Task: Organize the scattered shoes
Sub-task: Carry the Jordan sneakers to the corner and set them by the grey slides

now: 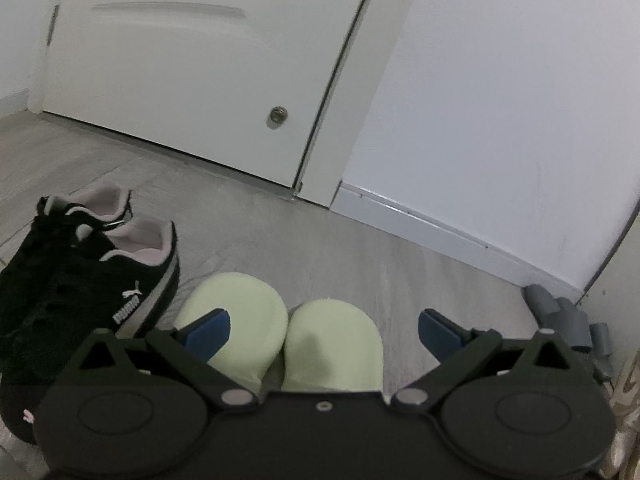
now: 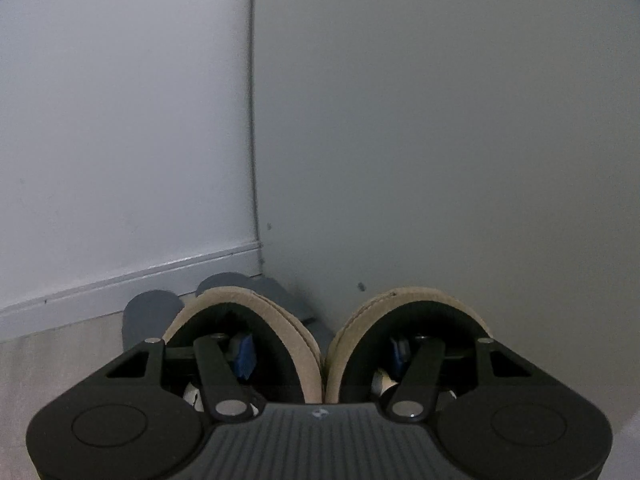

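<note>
In the left wrist view, two pale green slippers [image 1: 256, 320] lie side by side on the floor, toes toward the wall. My left gripper [image 1: 324, 332] hovers over them, open, its blue pads [image 1: 208, 332] wide apart and pressing on nothing. A pair of black sneakers [image 1: 100, 280] stands to their left. In the right wrist view, my right gripper [image 2: 322, 354] has one finger down inside each of two beige shoes [image 2: 288, 320]. Its blue pads [image 2: 244, 354] pinch the shoes' adjoining inner walls together. The beige pair is close to a wall corner.
Grey slippers [image 2: 148, 312] lie in the corner behind the beige shoes, and the grey slippers [image 1: 560, 312] also show at the left view's right edge. A white door [image 1: 200, 80] and a skirting board [image 1: 440, 228] bound the grey wooden floor [image 1: 320, 240].
</note>
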Demonstrator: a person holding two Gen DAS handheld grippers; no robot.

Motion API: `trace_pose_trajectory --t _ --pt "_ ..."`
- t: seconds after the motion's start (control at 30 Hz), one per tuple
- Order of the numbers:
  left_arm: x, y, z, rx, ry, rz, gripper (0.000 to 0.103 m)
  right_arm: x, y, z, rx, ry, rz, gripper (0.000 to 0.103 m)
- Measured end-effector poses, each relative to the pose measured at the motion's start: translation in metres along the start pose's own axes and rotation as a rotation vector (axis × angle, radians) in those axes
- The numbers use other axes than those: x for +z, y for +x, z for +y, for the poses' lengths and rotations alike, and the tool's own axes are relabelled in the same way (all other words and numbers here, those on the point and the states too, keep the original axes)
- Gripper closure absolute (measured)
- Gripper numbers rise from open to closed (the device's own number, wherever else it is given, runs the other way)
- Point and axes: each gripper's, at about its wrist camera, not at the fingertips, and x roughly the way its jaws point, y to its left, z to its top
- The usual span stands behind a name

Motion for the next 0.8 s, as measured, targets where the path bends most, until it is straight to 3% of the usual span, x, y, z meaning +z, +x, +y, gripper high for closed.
trace_pose_trajectory --t 0.3,0.5,0.8 --pt "-0.005 0.009 -0.015 -0.021 0.080 0.025 0.001 -0.005 0.043 0.005 0.149 -0.048 0.140 0.044" --pt "-0.005 0.007 -0.012 -0.033 0.064 0.011 0.001 -0.029 0.054 0.046 0.296 -0.218 0.249 0.044" --pt "-0.005 0.004 -0.015 -0.038 0.075 0.006 0.001 -0.025 0.058 0.046 0.322 -0.188 0.393 0.041"
